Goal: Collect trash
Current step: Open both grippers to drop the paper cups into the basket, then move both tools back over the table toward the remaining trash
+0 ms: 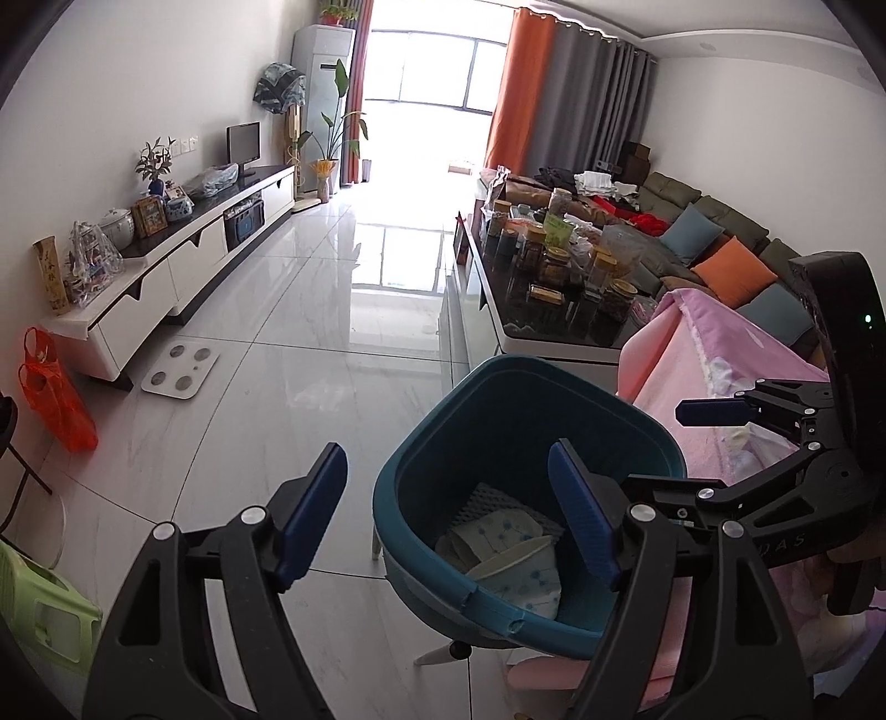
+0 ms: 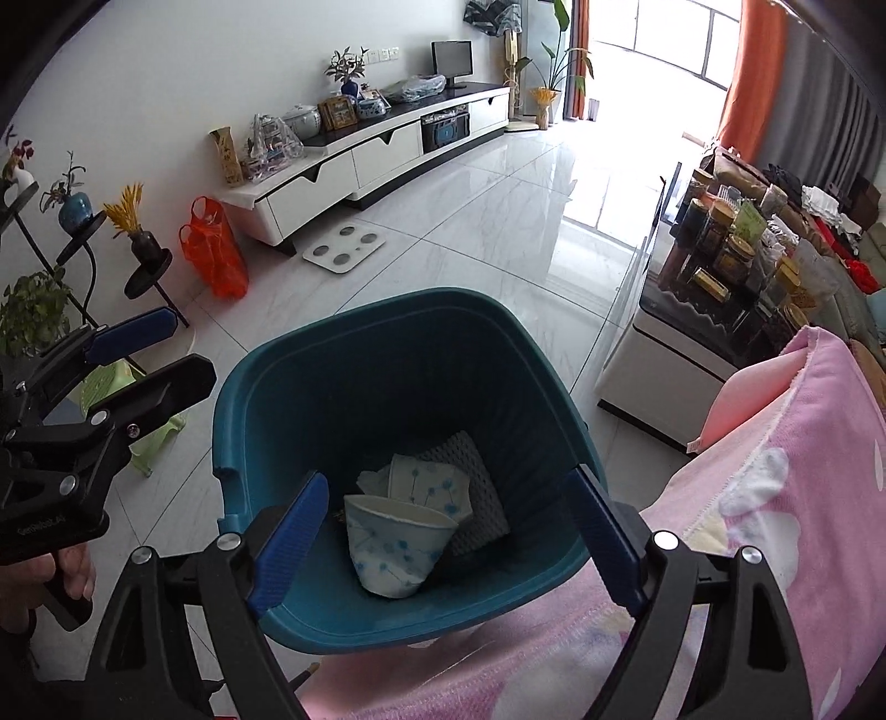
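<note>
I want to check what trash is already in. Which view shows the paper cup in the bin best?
The right wrist view: the paper cup lies in plain sight. In the left wrist view the bin rim partly hides it.

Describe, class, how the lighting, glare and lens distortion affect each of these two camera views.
Left wrist view: the window is blown out white, its glare mirrored on the glossy floor; fisheye bends the walls, corners go black. Right wrist view: the same window overexposes the top right, the teal bin interior is shadowed, yet the paper cup stays sharp.
</note>
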Demonstrator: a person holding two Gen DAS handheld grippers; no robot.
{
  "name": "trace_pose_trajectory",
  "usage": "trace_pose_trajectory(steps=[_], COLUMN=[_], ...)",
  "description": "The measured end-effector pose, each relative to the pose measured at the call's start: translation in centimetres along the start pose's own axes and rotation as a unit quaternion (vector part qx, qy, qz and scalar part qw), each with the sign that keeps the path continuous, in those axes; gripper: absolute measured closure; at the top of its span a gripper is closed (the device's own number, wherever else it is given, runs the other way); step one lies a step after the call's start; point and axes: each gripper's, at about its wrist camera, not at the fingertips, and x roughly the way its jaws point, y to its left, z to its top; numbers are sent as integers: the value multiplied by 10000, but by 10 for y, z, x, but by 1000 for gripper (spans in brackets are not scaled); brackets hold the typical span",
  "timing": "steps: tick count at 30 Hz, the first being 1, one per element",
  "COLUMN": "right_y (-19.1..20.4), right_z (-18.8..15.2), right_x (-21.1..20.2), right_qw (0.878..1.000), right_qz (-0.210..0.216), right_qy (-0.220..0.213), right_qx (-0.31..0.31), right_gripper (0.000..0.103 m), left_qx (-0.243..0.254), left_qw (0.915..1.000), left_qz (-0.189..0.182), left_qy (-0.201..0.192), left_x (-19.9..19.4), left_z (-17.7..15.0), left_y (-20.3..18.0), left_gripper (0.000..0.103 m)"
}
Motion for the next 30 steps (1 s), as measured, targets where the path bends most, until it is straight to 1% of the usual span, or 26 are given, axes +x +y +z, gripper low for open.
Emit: trace_pose_trajectory(steps=[5,7,9,13,15,17,19,24,27,30], right_y=[-6,-9,-12,-15,-17,-17,-18,-27,-34,-45], right_z=[-4,-6,-9,-19,-24,-30,-38,-65,-88,-113], right_x=[-19,-29,-38,-57,-66,-76,-89,-124,-147,-167], right_qw=[9995,9990,9984,9968,9960,9949,9935,9877,9824,9753], right_qz=[-114,-179,-219,-361,-391,-440,-464,-542,-561,-567], right_qy=[-282,-402,-514,-703,-792,-885,-1018,-1400,-1658,-1908], right_qx=[30,58,71,107,148,187,224,432,653,954], right_gripper=[14,10,8,7,7,7,7,7,7,7], left_qx=[16,34,64,133,171,208,259,435,622,907], left_qw=[9999,9999,9998,9992,9987,9981,9973,9952,9934,9894], left_qz=[20,3,-18,-72,-86,-129,-144,-317,-450,-672], left_qy=[-101,-140,-210,-376,-475,-568,-666,-811,-856,-913], left_x=[-9,-13,-18,-32,-41,-51,-61,-87,-99,-109], left_z=[1,2,2,3,3,3,5,6,6,3], left_y=[-8,-12,-17,-30,-37,-43,-50,-77,-100,-130], left_gripper=[26,25,22,17,11,9,6,6,6,6])
